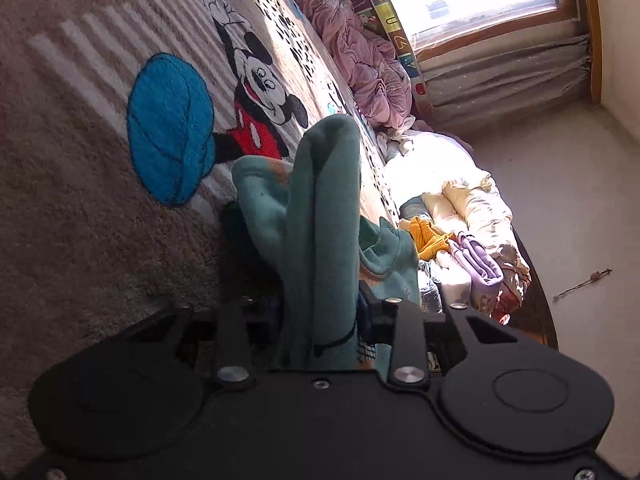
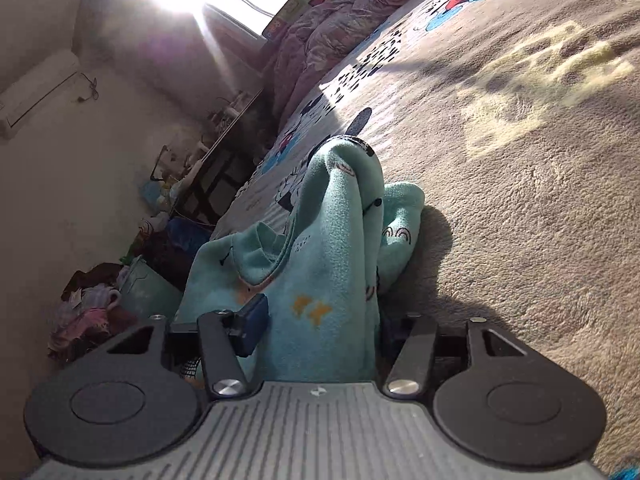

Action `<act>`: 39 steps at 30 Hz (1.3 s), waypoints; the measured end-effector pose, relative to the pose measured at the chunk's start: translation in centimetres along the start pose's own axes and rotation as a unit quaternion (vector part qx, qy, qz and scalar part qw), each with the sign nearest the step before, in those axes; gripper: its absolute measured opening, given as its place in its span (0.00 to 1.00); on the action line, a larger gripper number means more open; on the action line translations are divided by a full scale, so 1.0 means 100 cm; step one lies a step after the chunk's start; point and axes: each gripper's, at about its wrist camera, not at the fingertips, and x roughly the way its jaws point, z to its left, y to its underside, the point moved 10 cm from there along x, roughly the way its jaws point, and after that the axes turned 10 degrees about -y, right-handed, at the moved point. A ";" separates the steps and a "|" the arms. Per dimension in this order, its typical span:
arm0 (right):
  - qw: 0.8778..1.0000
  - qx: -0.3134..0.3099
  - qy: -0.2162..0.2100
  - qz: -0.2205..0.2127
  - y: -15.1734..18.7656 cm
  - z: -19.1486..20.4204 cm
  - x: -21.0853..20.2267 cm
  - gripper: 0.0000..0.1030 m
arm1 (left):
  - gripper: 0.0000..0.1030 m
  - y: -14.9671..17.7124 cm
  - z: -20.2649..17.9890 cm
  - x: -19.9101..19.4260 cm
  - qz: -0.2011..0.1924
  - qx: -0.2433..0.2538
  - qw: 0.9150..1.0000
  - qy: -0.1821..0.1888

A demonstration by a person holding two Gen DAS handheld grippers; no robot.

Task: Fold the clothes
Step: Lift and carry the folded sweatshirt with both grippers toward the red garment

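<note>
A teal fleece garment (image 1: 320, 216) with small printed figures is bunched up over the cartoon-print carpet. My left gripper (image 1: 320, 312) is shut on a thick fold of it, which rises straight ahead between the fingers. In the right wrist view the same teal garment (image 2: 332, 248) stands in a peak, and my right gripper (image 2: 320, 328) is shut on its lower part. A blue finger pad (image 2: 254, 322) presses into the cloth on the left side. The fingertips are mostly hidden by fabric in both views.
The beige carpet (image 1: 80, 200) carries a cartoon mouse (image 1: 260, 92) and a blue balloon (image 1: 170, 128). A purple quilt (image 1: 360, 52) lies along the window side. Piles of clothes and bedding (image 1: 460, 232) sit nearby. A dark desk (image 2: 224, 160) and more clothes (image 2: 92, 304) stand by the wall.
</note>
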 end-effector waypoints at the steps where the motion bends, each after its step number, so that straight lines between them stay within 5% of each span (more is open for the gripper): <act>1: 1.000 0.001 -0.012 0.001 0.000 0.011 0.002 0.54 | 0.32 -0.004 0.001 -0.013 -0.012 -0.005 1.000 0.006; 7: 0.995 -0.046 -0.069 0.053 0.013 0.092 0.057 0.54 | 0.32 -0.038 0.027 -0.117 -0.124 -0.061 0.989 0.052; 11: 0.985 -0.059 -0.125 0.100 0.039 0.149 0.119 0.54 | 0.32 -0.053 0.063 -0.202 -0.227 -0.097 0.967 0.060; 15: 0.968 -0.072 -0.179 0.162 0.073 0.208 0.191 0.54 | 0.32 -0.062 0.105 -0.278 -0.330 -0.138 0.932 0.056; 21: 0.925 -0.099 -0.256 0.262 0.131 0.304 0.302 0.54 | 0.32 -0.075 0.161 -0.371 -0.466 -0.191 0.862 0.059; 27: 0.891 -0.070 -0.316 0.317 0.166 0.364 0.394 0.54 | 0.32 -0.091 0.202 -0.414 -0.533 -0.221 0.815 0.058; 30: 0.888 -0.051 -0.308 0.338 0.183 0.360 0.440 0.54 | 0.32 -0.091 0.243 -0.411 -0.541 -0.269 0.797 0.027; 34: 0.911 -0.039 -0.178 0.370 0.234 0.278 0.493 0.58 | 0.33 -0.061 0.295 -0.390 -0.533 -0.321 0.783 0.007; 35: 0.914 -0.036 -0.170 0.368 0.238 0.270 0.493 0.72 | 0.33 -0.062 0.294 -0.392 -0.532 -0.318 0.785 0.002; 39: 0.921 -0.036 -0.182 0.343 0.238 0.268 0.483 0.71 | 0.37 -0.070 0.286 -0.394 -0.521 -0.307 0.797 -0.006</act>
